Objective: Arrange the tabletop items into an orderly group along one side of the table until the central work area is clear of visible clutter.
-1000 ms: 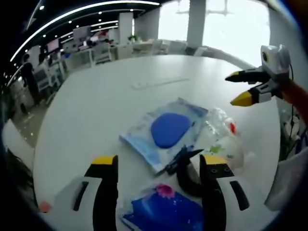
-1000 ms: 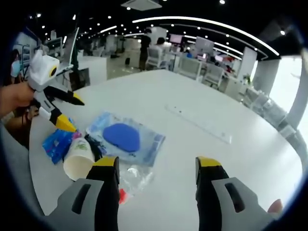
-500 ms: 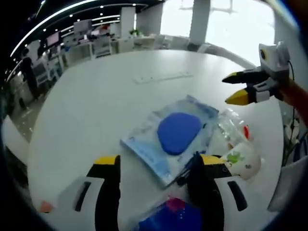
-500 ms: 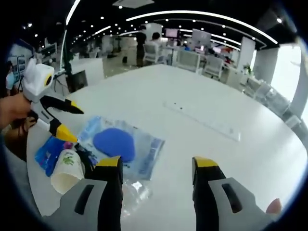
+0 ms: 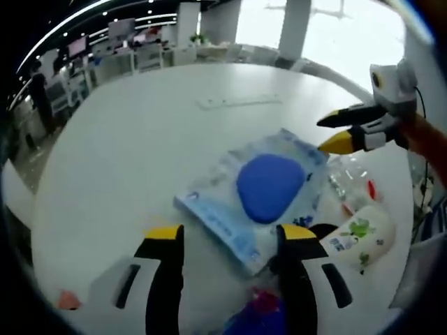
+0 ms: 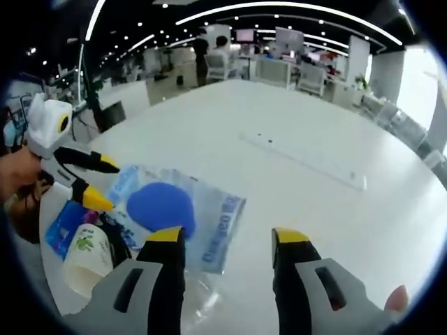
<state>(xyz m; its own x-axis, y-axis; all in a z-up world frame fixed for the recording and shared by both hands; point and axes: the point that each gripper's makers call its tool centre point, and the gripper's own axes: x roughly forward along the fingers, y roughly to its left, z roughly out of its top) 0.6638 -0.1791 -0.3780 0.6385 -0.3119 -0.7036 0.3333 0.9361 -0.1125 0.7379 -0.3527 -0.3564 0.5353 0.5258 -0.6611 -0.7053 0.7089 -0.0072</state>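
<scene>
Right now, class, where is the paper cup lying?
In the left gripper view the paper cup lies on its side at lower right, beside the clear blue-pad packet and under the right gripper.

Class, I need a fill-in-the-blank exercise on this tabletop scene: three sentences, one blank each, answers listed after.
1. The clear packet holds a rounded pad coloured ____.
2. The paper cup lies on its ____.
3. Both jaws of the right gripper end in tips coloured ____.

Answers: blue; side; yellow
</scene>
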